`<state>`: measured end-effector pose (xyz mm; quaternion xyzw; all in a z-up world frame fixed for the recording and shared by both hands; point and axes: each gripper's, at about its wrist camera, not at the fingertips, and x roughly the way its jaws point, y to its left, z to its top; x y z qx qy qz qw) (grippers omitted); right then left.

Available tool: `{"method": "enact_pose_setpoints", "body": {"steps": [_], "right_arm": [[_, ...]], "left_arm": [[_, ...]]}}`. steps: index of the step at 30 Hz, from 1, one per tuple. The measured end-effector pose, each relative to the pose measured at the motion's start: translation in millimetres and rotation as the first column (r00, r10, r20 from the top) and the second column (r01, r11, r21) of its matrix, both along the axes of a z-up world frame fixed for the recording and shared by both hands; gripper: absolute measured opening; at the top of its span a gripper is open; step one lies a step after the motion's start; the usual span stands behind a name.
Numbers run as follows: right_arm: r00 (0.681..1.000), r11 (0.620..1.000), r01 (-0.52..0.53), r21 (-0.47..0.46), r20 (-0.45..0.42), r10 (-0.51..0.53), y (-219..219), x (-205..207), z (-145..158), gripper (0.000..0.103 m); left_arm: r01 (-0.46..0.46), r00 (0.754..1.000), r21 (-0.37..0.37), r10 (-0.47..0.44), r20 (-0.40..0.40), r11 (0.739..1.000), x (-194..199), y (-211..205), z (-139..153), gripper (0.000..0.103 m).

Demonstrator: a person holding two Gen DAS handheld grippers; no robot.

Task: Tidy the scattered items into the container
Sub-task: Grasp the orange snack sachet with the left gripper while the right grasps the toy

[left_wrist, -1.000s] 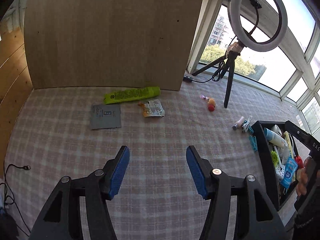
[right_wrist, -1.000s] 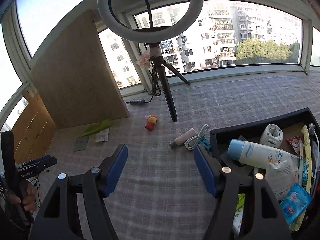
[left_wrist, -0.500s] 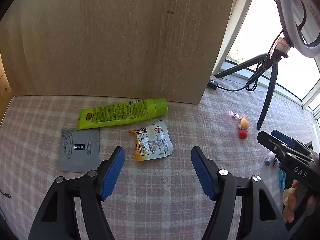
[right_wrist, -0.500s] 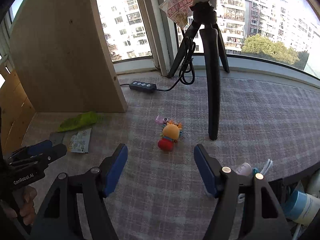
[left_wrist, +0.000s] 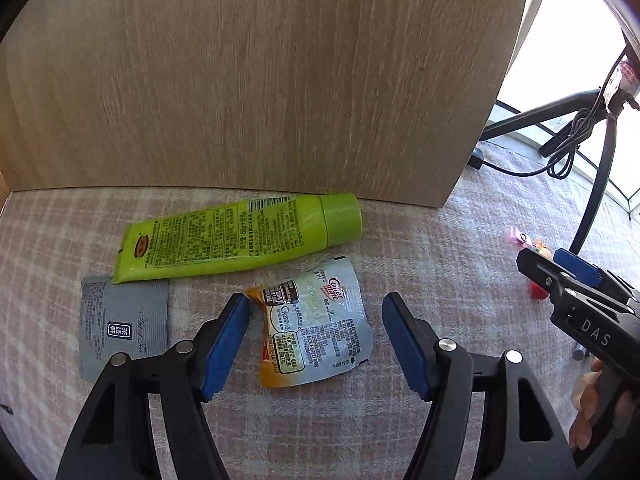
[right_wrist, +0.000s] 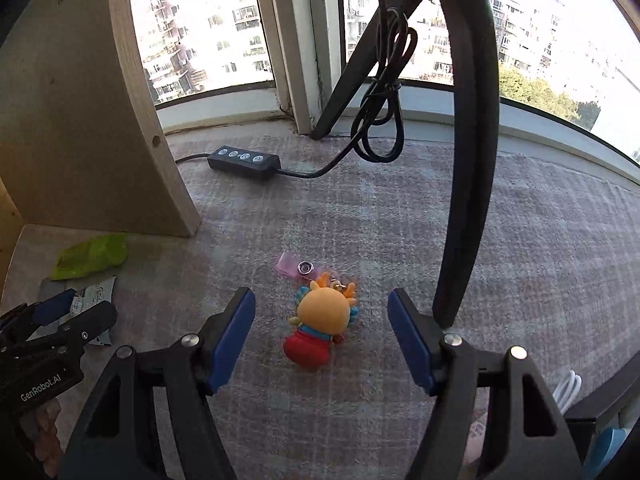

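My left gripper (left_wrist: 316, 312) is open and straddles a Coffee-mate sachet (left_wrist: 316, 332) lying flat on the checked cloth. A green tube (left_wrist: 240, 236) lies just beyond it and a grey sachet (left_wrist: 122, 324) to the left. My right gripper (right_wrist: 322, 308) is open, with an orange-and-red toy keychain (right_wrist: 320, 326) between its blue pads, not touched. The toy's pink strap (right_wrist: 294, 266) points away. The black container shows only as a corner (right_wrist: 600, 404) at the right wrist view's lower right, with a white cable (right_wrist: 568, 390) beside it.
A wooden board (left_wrist: 260, 80) stands upright right behind the tube. A ring-light tripod leg (right_wrist: 468, 160) stands just right of the right gripper's right finger. A black cable remote (right_wrist: 244, 162) lies further back by the window sill.
Both grippers have moved forward and down: the left one now straddles the Coffee-mate sachet, the right one has closed in around the toy keychain. Both stayed open.
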<state>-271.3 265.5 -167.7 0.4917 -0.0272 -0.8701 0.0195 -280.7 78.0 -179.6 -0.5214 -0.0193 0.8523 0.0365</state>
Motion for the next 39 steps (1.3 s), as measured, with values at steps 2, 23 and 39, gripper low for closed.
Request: {"method": "enact_pose_setpoints", "body": {"steps": [2, 23, 39], "right_arm": [[1.000, 1.000, -0.001, 0.013, 0.010, 0.001, -1, -3, -4, 0.068], [0.999, 0.999, -0.032, 0.012, -0.029, 0.032, -5, 1, -1, 0.031], [0.996, 0.989, -0.031, -0.145, -0.090, 0.018, 19, 60, 37, 0.030]], "left_arm": [[0.008, 1.000, -0.028, -0.008, -0.001, 1.000, -1, 3, -2, 0.067], [0.002, 0.999, -0.034, -0.003, -0.050, 0.999, 14, -11, 3, 0.039], [0.007, 0.995, 0.046, -0.003, -0.099, 0.999, 79, -52, 57, 0.036]]}}
